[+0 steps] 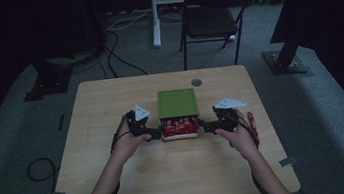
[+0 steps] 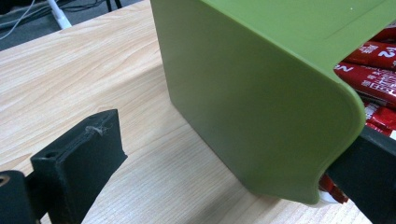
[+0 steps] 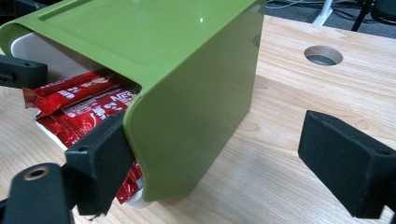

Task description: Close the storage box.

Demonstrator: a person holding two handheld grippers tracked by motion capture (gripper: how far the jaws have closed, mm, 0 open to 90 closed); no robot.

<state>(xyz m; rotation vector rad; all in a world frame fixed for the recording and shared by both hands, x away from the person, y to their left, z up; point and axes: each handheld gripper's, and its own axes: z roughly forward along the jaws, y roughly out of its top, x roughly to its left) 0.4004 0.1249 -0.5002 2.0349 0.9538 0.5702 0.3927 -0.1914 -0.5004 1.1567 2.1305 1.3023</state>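
Note:
A green lid (image 1: pixel 177 103) sits pushed back over a white box (image 1: pixel 181 136), so red snack packets (image 1: pixel 179 125) show at the box's near end. My left gripper (image 1: pixel 154 133) is at the box's near left corner and my right gripper (image 1: pixel 205 127) at its near right corner. In the left gripper view the gripper (image 2: pixel 224 172) is open, straddling the lid's (image 2: pixel 252 93) side wall, one jaw inside by the packets (image 2: pixel 373 70). The right gripper (image 3: pixel 224 163) is open the same way around the lid (image 3: pixel 196 93), its inner jaw against the packets (image 3: pixel 88 107).
The wooden table (image 1: pixel 170 178) has a round cable hole (image 1: pixel 197 82) behind the lid. A red strap (image 1: pixel 252 121) lies by the right hand. A dark folding chair (image 1: pixel 214 10) and floor cables stand beyond the table's far edge.

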